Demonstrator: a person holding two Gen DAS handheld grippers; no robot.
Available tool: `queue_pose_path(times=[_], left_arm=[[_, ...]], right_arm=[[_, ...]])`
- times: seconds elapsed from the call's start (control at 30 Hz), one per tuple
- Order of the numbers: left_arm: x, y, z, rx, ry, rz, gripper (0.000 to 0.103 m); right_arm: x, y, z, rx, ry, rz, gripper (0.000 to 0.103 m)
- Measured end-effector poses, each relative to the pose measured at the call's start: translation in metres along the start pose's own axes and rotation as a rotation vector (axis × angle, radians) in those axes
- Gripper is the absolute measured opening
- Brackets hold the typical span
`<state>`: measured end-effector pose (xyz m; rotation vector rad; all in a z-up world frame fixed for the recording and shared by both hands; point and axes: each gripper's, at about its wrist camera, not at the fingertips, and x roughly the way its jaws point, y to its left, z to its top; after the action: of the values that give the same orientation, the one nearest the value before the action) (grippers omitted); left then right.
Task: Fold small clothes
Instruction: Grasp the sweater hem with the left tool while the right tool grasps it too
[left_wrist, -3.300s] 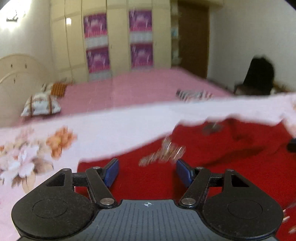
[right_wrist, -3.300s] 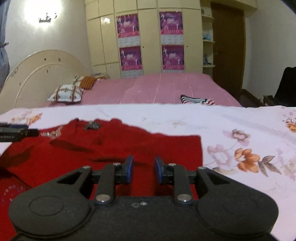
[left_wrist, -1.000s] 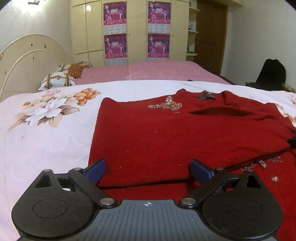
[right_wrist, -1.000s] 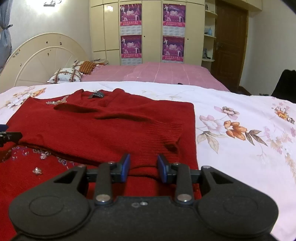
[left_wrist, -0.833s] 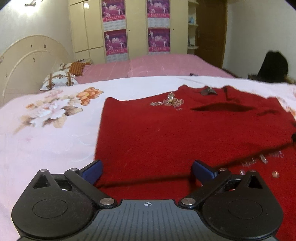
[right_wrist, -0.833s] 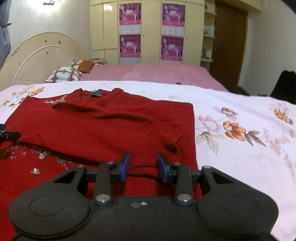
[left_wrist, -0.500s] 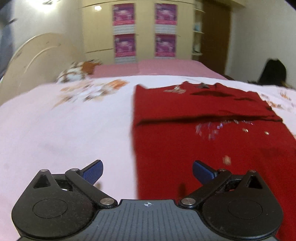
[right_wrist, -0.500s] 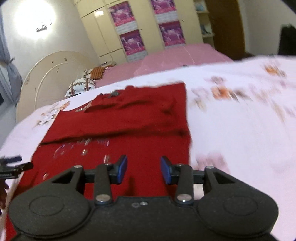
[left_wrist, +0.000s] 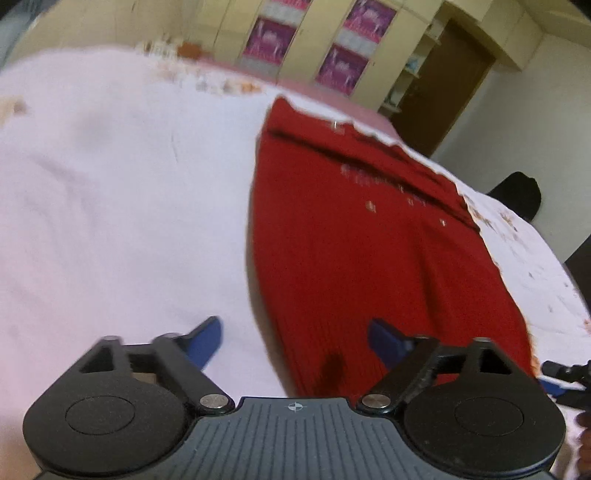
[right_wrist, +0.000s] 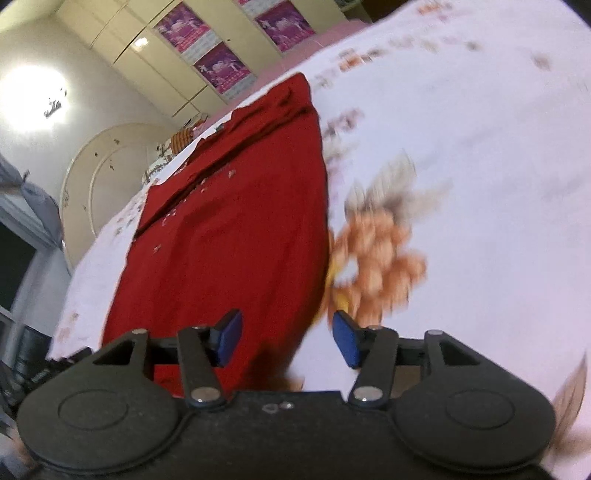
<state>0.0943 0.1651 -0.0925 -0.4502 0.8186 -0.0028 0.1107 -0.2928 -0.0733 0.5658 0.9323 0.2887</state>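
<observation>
A red sweater (left_wrist: 369, 258) lies flat on a floral bedsheet (left_wrist: 110, 203), its far end already turned over itself into a band near the collar, so the garment reads as partly folded. The left tool (left_wrist: 295, 341) hangs over the hem's near left corner, the sweater's edge running up toward 12 o'clock between its blue pads (left_wrist: 207, 338); its jaws are closing, though neither pad presses cloth yet. The right tool (right_wrist: 286, 338) sits over the near right corner, the hem's edge between its pads (right_wrist: 229, 338), jaws opening and gripping nothing. Both appear placed at the bottom corners to take the hem for the next fold, likely lifting it toward the collar. A second ago both tools were up by the folded band, the left wide apart and the right nearly closed; since then they have drawn back to the hem and rolled, tilting the wardrobe (left_wrist: 332, 55) at 12 o'clock.
</observation>
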Motion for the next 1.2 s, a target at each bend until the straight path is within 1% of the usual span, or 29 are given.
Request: queue_pose_path(times=[0.07, 0.1, 0.13, 0.2, 0.33, 0.4, 0.47, 0.5, 0.53, 0.6, 0.67, 0.8, 0.9, 0.97, 1.0, 1.03, 1.07, 1.1, 1.13, 1.2], left_arm=[[-0.001, 0.001, -0.003, -0.027, 0.001, -0.025, 0.082], [-0.002, 0.003, -0.003, -0.051, 0.011, -0.053, 0.079], [-0.002, 0.006, -0.002, -0.081, 0.023, -0.083, 0.070], [0.002, 0.010, -0.002, -0.130, 0.061, -0.135, 0.064], [0.012, 0.022, -0.004, -0.216, 0.087, -0.209, 0.064], [0.017, 0.027, -0.004, -0.261, 0.086, -0.241, 0.063], [0.021, 0.030, -0.006, -0.286, 0.084, -0.271, 0.063], [0.023, 0.030, -0.006, -0.290, 0.086, -0.278, 0.058], [0.027, 0.028, -0.005, -0.290, 0.092, -0.281, 0.049], [0.033, 0.029, -0.005, -0.300, 0.109, -0.287, 0.038], [0.035, 0.026, -0.007, -0.295, 0.107, -0.295, 0.038], [0.033, 0.021, -0.009, -0.255, 0.107, -0.295, 0.038], [0.035, 0.022, -0.007, -0.252, 0.107, -0.298, 0.038], [0.036, 0.022, -0.006, -0.244, 0.106, -0.299, 0.038], [0.037, 0.023, -0.005, -0.238, 0.104, -0.299, 0.034], [0.038, 0.022, -0.003, -0.223, 0.101, -0.288, 0.010], [0.040, 0.021, -0.002, -0.206, 0.110, -0.267, 0.003], [0.039, 0.022, 0.000, -0.204, 0.106, -0.262, 0.003], [0.035, 0.024, 0.002, -0.217, 0.083, -0.268, 0.003], [0.020, 0.025, 0.007, -0.211, 0.010, -0.297, 0.003]], right_arm=[[0.000, -0.005, -0.007, 0.058, 0.011, 0.035, 0.058], [0.001, -0.006, -0.009, 0.083, 0.012, 0.054, 0.059], [0.002, -0.008, -0.010, 0.111, 0.015, 0.075, 0.059], [0.004, -0.009, -0.014, 0.144, 0.018, 0.098, 0.059], [0.013, -0.011, -0.014, 0.203, 0.031, 0.146, 0.054], [0.019, -0.011, -0.015, 0.226, 0.044, 0.163, 0.053], [0.024, -0.008, -0.014, 0.225, 0.050, 0.170, 0.049], [0.027, -0.005, -0.013, 0.221, 0.057, 0.173, 0.045], [0.030, -0.003, -0.012, 0.215, 0.065, 0.173, 0.039], [0.033, 0.001, -0.012, 0.191, 0.076, 0.155, 0.035], [0.034, 0.002, -0.013, 0.188, 0.080, 0.160, 0.033], [0.035, 0.006, -0.014, 0.176, 0.090, 0.138, 0.030], [0.035, 0.008, -0.012, 0.181, 0.101, 0.144, 0.038], [0.038, 0.010, -0.010, 0.179, 0.110, 0.141, 0.035], [0.039, 0.012, -0.009, 0.169, 0.106, 0.129, 0.025], [0.040, 0.013, -0.009, 0.152, 0.100, 0.109, 0.010], [0.041, 0.017, -0.008, 0.122, 0.096, 0.071, 0.007], [0.041, 0.020, -0.008, 0.092, 0.089, 0.042, 0.006], [0.039, 0.024, -0.007, 0.060, 0.070, 0.029, 0.006], [0.029, 0.032, -0.005, 0.009, 0.023, 0.037, 0.006]])
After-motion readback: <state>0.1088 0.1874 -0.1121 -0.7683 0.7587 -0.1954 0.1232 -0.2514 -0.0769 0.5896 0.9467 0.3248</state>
